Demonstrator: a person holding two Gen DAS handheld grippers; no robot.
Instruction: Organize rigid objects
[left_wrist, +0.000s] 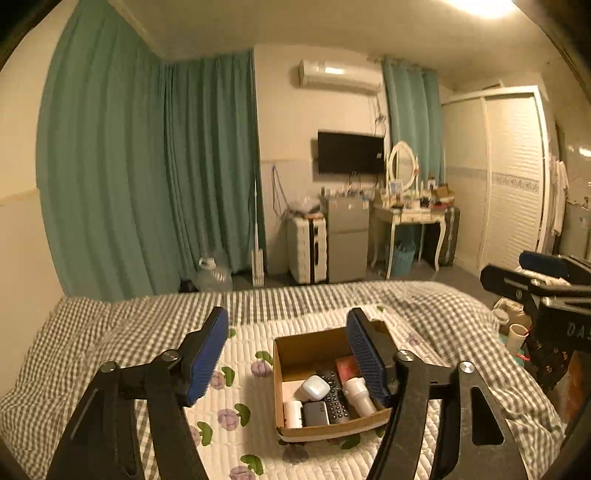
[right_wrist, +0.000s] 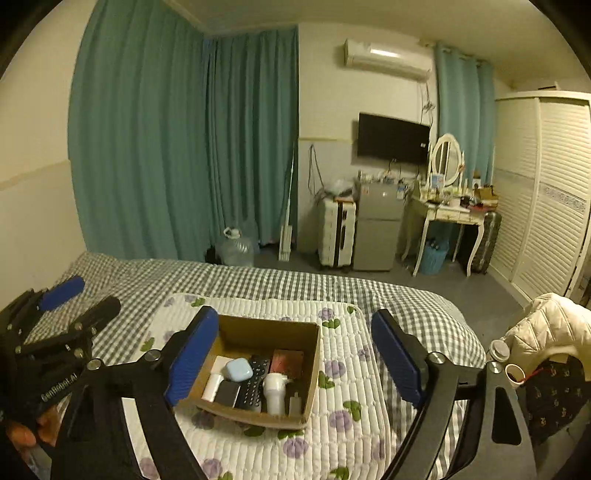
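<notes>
A brown cardboard box (left_wrist: 295, 349) (right_wrist: 258, 334) sits on a white quilted mat with purple flowers on the bed. In it lie a black remote (left_wrist: 334, 397) (right_wrist: 253, 384), a white earbud case (left_wrist: 314, 387) (right_wrist: 238, 368), a white bottle (left_wrist: 360, 395) (right_wrist: 275, 391), a grey device (left_wrist: 316, 413) and a red item (left_wrist: 347, 367). My left gripper (left_wrist: 291, 354) is open and empty, raised above the box's left side. My right gripper (right_wrist: 295, 358) is open and empty, raised above the box, its fingers straddling it.
The bed has a grey checked cover (left_wrist: 74, 332). The other gripper shows at the right edge of the left wrist view (left_wrist: 535, 284) and at the left edge of the right wrist view (right_wrist: 55, 325). A white jacket (right_wrist: 554, 325) and cups (right_wrist: 513, 373) lie beside the bed on the right.
</notes>
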